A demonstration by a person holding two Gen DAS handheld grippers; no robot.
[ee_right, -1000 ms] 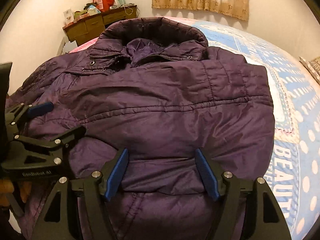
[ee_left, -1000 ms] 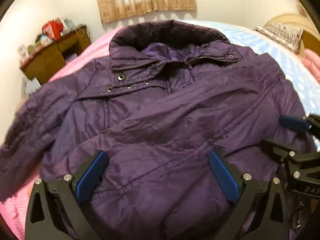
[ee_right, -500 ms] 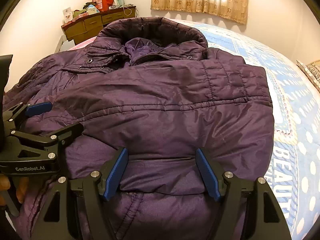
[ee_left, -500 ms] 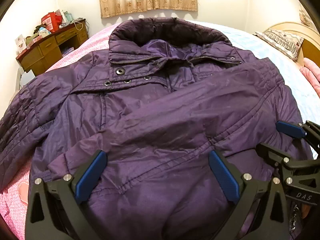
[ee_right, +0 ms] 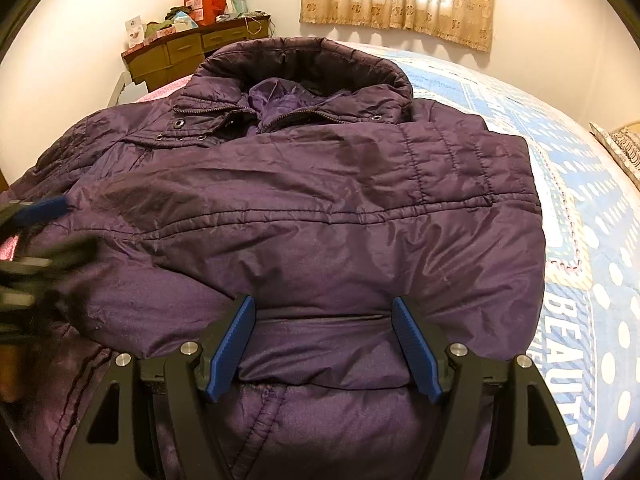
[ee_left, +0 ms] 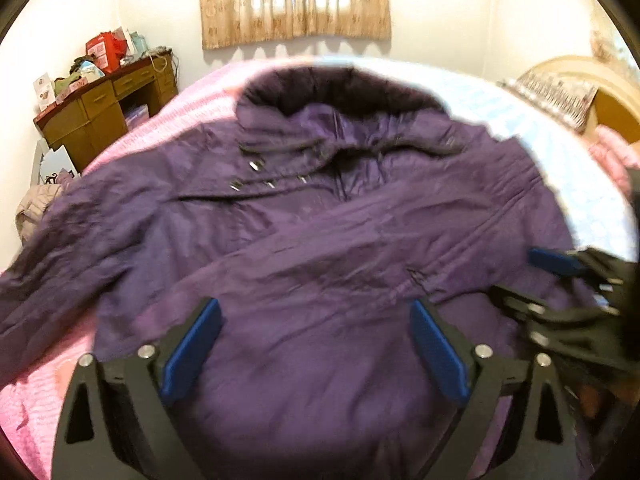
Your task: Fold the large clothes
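We log a purple padded jacket (ee_right: pixel 320 220) lying front-up on the bed (ee_right: pixel 580 200), collar at the far end, hem near us. 1 sleeve (ee_right: pixel 280 184) is already folded across the chest; the other sleeve (ee_left: pixel 60 248) lies spread out to the left over the pink blanket (ee_left: pixel 36 400). Left gripper (ee_left: pixel 316 352) — jaws wide apart, gripping nothing, poised above the lower front. Right gripper (ee_right: pixel 324 344) — jaws likewise wide, empty, over the lower front near the hem. Left view is blurred, so fine detail there is uncertain. Our judgement: the spread sleeve comes next. Pinch it near the cuff through both fabric layers, lift it just clear, lay it flat across the chest parallel to the 1st sleeve, and smooth trapped air from the padding before releasing
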